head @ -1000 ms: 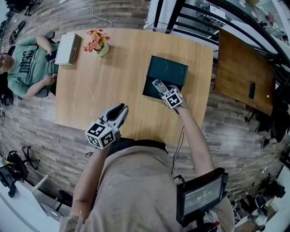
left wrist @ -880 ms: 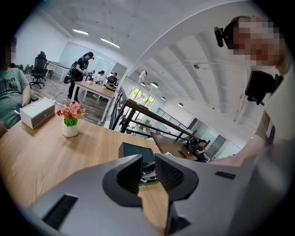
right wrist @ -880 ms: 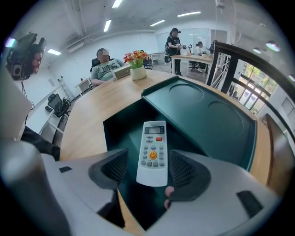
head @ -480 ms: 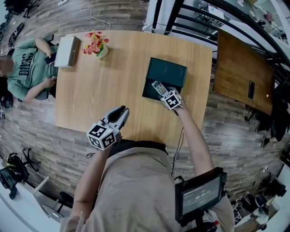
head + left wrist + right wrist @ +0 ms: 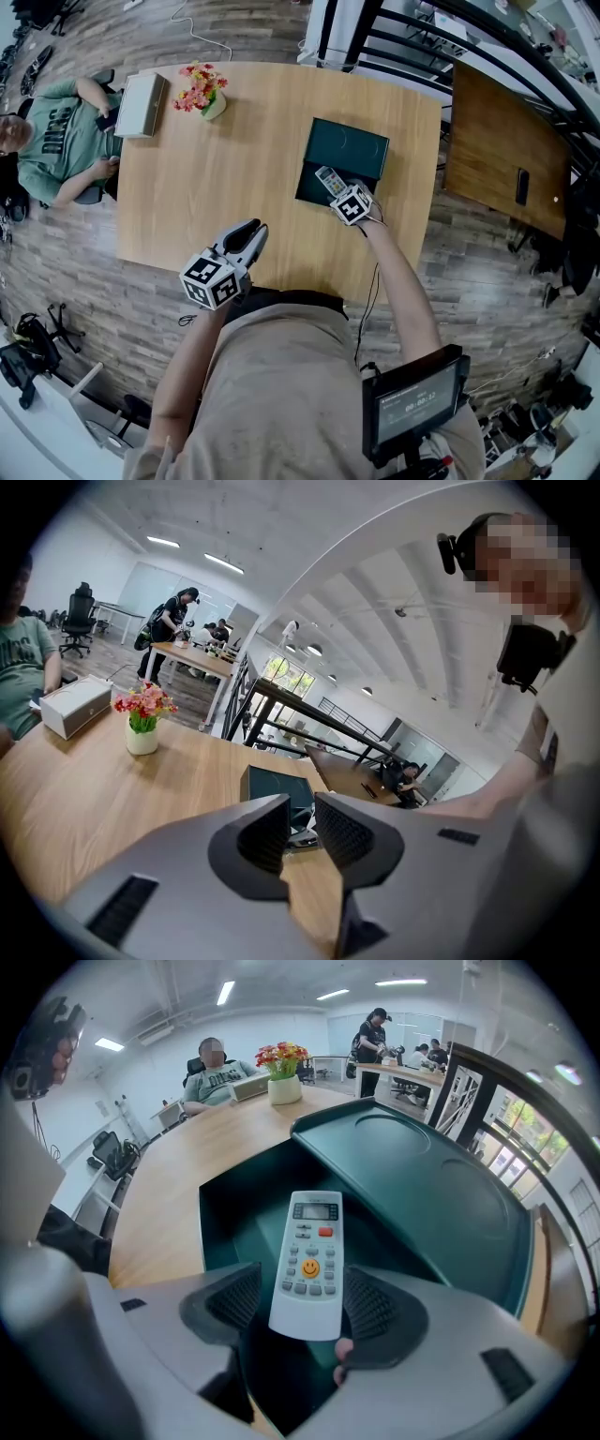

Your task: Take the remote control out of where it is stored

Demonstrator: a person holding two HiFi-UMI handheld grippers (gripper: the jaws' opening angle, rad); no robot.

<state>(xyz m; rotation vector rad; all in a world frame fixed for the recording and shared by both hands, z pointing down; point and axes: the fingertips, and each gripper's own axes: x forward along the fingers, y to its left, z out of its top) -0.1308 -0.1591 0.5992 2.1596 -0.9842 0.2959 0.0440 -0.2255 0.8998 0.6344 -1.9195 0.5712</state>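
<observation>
Right gripper (image 5: 302, 1302) first, and its jaws are clamped on the remote control (image 5: 309, 1260), one ribbed pad against each long edge near the bottom end. The remote is white, face up to the camera, small screen at the top, an orange button under it and a yellow smiley key in the middle. It's clear of the floor of the dark green box (image 5: 356, 148), hanging over the open compartment, and the box's lid lies flat, opened out toward the top of the frame.

In the head view, all of this sits right of centre on the wooden worktop (image 5: 234, 150), with the remote poking up and left out of the jaws above the box's near edge.

Left gripper (image 5: 251, 231) now: lower left of centre, hovering over the near edge of the worktop, well apart from the box. Its own view shows the jaws slightly apart with nothing between them, just bare wood and the distant box showing through the gap.

Upper left of the worktop, a pot of red and pink flowers (image 5: 200, 84) stands beside a white box (image 5: 141, 103), and a seated person (image 5: 52, 131) in a green shirt is at that end.
</observation>
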